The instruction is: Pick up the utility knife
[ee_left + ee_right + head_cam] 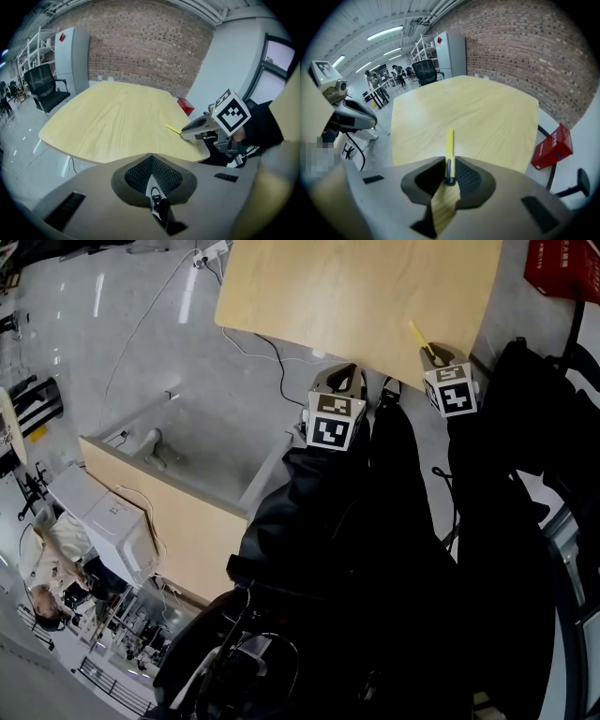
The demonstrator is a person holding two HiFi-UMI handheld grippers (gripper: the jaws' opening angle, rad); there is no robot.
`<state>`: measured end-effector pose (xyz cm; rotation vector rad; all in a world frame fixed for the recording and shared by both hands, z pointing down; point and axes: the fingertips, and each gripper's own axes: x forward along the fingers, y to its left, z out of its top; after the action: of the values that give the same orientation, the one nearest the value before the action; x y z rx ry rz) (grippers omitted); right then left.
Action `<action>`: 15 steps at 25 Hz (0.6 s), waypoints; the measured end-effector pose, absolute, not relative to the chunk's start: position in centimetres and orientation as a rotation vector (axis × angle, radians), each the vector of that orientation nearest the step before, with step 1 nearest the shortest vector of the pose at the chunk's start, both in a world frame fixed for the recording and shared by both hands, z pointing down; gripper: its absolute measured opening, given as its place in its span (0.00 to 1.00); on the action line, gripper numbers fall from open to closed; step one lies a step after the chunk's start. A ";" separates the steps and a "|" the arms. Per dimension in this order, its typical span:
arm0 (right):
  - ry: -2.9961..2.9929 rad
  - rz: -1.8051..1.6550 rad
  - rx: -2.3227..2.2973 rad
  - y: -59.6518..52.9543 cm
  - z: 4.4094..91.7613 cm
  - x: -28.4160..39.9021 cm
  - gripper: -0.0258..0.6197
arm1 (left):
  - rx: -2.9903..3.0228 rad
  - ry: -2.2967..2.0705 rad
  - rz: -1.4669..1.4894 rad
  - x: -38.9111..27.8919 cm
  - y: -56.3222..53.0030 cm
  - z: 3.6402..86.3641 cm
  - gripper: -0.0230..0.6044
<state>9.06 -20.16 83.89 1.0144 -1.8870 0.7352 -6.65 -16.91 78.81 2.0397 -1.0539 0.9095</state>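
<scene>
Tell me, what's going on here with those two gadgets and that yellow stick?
A person is holding a hand-held gripper in each hand at the edge of a wooden table. The right hand-held gripper has its jaws closed on a yellow utility knife, which points out over the tabletop. The left hand-held gripper is shut with nothing in it and sits just off the table's edge. So the knife is already gripped.

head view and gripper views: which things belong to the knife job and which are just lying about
Job in hand:
- utility knife, yellow, clamped in the right gripper
- wooden table

Just lying about:
- left gripper, shut on nothing
- red box on the floor
- black office chair
- white cabinet
</scene>
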 end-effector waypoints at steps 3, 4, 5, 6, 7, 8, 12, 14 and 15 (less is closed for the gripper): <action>-1.885 0.718 1.029 -19.9 83.9 9.1 0.15 | 2.045 -1.043 0.912 -6.3 -16.4 78.7 0.04; -1.883 0.715 1.036 -19.9 83.8 9.1 0.15 | 2.046 -1.041 0.913 -6.2 -16.3 78.7 0.04; -1.882 0.712 1.043 -19.8 83.8 9.1 0.15 | 2.046 -1.040 0.914 -6.2 -16.2 78.7 0.04; -1.881 0.706 1.049 -19.8 83.7 9.1 0.15 | 2.046 -1.038 0.914 -6.2 -16.1 78.7 0.04; -1.882 0.697 1.057 -19.8 83.6 9.1 0.15 | 2.048 -1.036 0.913 -6.1 -16.0 78.7 0.04; -1.884 0.687 1.065 -19.7 83.4 9.2 0.15 | 2.050 -1.037 0.911 -6.1 -15.9 78.6 0.04; -1.920 0.626 1.101 -19.3 81.4 9.1 0.15 | 2.067 -1.043 0.907 -6.0 -16.1 78.0 0.04; -1.951 0.580 1.118 -19.1 79.5 8.6 0.15 | 2.082 -1.050 0.896 -5.9 -16.2 77.2 0.04; -1.966 0.555 1.128 -18.9 78.4 8.3 0.15 | 2.091 -1.055 0.887 -5.8 -16.4 76.6 0.04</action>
<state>8.33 -18.95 78.41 1.1284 -1.9661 0.5554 -5.80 -16.39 76.59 2.0914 -1.0552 0.8869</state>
